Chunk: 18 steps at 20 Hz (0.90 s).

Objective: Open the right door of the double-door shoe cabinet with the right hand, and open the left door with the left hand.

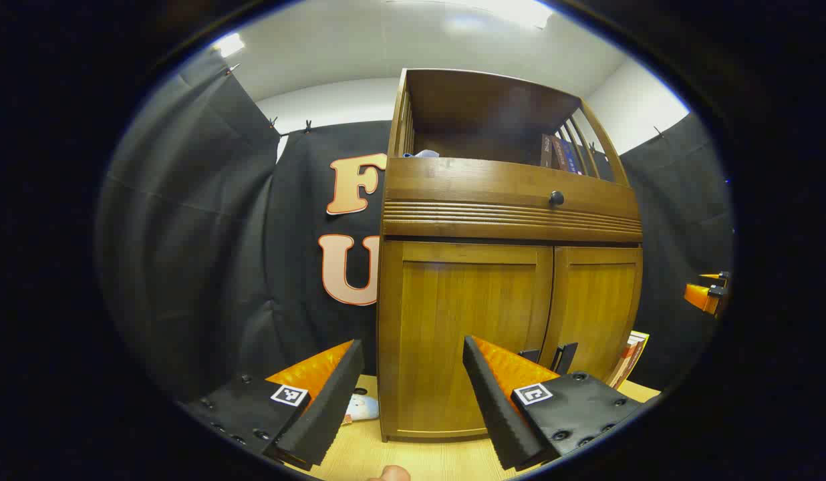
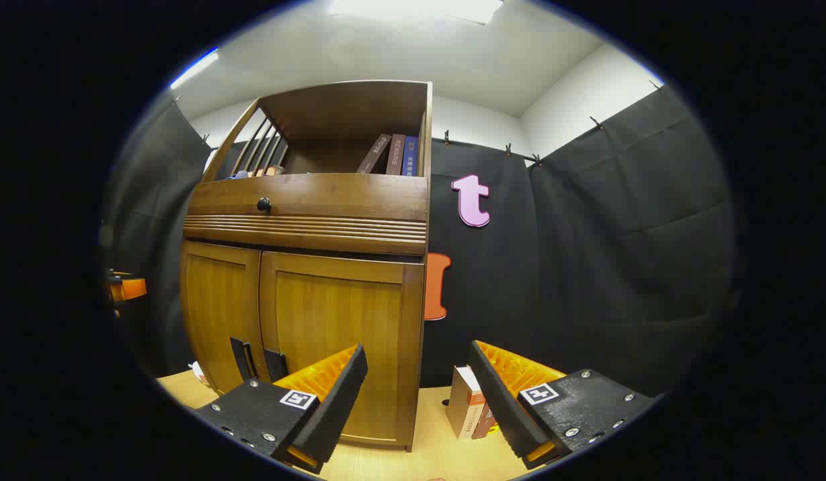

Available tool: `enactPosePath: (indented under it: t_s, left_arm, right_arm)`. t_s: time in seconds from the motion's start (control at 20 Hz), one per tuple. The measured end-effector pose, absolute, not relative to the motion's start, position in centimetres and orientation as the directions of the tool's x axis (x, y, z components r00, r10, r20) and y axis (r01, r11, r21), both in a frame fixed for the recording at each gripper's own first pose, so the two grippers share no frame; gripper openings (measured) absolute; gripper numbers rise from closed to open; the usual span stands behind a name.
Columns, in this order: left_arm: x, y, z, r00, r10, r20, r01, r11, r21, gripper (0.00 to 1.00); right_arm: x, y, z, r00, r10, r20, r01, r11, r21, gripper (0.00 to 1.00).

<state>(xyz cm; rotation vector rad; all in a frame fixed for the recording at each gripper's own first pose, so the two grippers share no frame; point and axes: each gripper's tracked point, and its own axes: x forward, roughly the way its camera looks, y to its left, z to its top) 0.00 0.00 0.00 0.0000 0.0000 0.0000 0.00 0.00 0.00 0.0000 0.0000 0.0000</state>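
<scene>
The shoe cabinet (image 1: 506, 267) stands upright on the light wooden surface (image 1: 413, 457), taller than it is wide, its long axis vertical and its front turned toward both tongs. Both doors are closed and flush with the front.

In the left gripper view, the left tongs (image 1: 413, 371) hang spread apart with nothing between them, low in front of the cabinet's left corner. The left door (image 1: 466, 334) lies straight beyond the gap, and the right door (image 1: 597, 314) sits farther to the right of it. Two dark vertical handles (image 1: 560, 357) stand side by side at the seam where the doors meet, just past the right-hand finger (image 1: 496, 401). Above the doors runs a ribbed drawer front with a round dark knob (image 1: 557, 198), and over that an open shelf holding books (image 1: 560, 153).

In the right gripper view, the right tongs (image 2: 416, 374) are likewise wide apart and empty, aimed at the cabinet's right corner. The right door (image 2: 339, 334) stands beyond the left-hand finger (image 2: 326, 401), with the handles (image 2: 252, 361) farther left at the seam and the left door (image 2: 219, 314) past them. A small stack of books (image 2: 468, 411) leans on the surface beside the cabinet, just left of the right-hand finger (image 2: 513, 407).
</scene>
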Motion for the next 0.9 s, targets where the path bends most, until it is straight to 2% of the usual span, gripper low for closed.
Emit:
enactPosePath:
  t_s: [0.05,0.3,0.35,0.4,0.65,0.7,0.75,0.8,0.85,0.9]
  left_arm:
    - [-0.03,0.06,0.13,1.0,-0.001,0.003,0.001,1.0,0.0,0.94]
    - [-0.16,0.1,-0.02,1.0,0.007,0.007,-0.007,1.0,-0.005,0.96]
    - [-0.09,0.16,-0.09,1.0,0.008,0.004,-0.008,1.0,-0.008,0.94]
    - [-0.14,0.17,-0.16,1.0,0.009,0.001,-0.009,1.0,-0.014,0.94]
    - [-0.12,0.26,-0.52,1.0,0.014,-0.016,-0.014,1.0,-0.019,0.94]
    - [-0.17,0.26,-0.47,1.0,0.014,-0.017,-0.015,1.0,-0.021,0.94]
    - [-0.16,0.22,-0.49,1.0,0.014,-0.018,-0.014,1.0,-0.022,0.94]
    - [-0.18,0.23,-0.56,1.0,0.013,-0.02,-0.013,1.0,-0.021,0.94]
    - [-0.18,0.23,-0.52,1.0,0.012,-0.021,-0.012,1.0,-0.022,0.94]
    - [-0.2,0.23,-0.5,1.0,0.011,-0.022,-0.011,1.0,-0.022,0.94]
  right_arm:
    - [-0.01,0.09,0.04,1.0,0.001,0.0,-0.001,1.0,-0.002,0.95]
    - [-0.38,0.34,-0.32,1.0,0.007,-0.009,-0.007,1.0,-0.004,0.95]
    - [-0.38,0.31,-0.3,1.0,0.008,-0.01,-0.008,1.0,-0.005,0.95]
    - [-0.35,0.25,-0.26,1.0,0.007,-0.011,-0.007,1.0,-0.007,1.0]
    - [-0.79,0.25,-0.09,1.0,0.015,-0.004,-0.015,1.0,-0.006,1.0]
    - [-0.84,0.21,-0.25,1.0,0.015,-0.004,-0.015,1.0,-0.007,0.95]
    - [-0.72,0.12,-0.25,1.0,0.014,-0.005,-0.014,1.0,-0.008,1.0]
    - [-0.8,0.05,-0.35,1.0,0.013,-0.006,-0.013,1.0,-0.008,1.0]
    - [-0.88,0.05,-0.38,1.0,0.012,-0.007,-0.012,1.0,-0.008,0.95]
    - [-0.9,0.03,-0.47,1.0,0.011,-0.007,-0.011,1.0,-0.007,1.0]
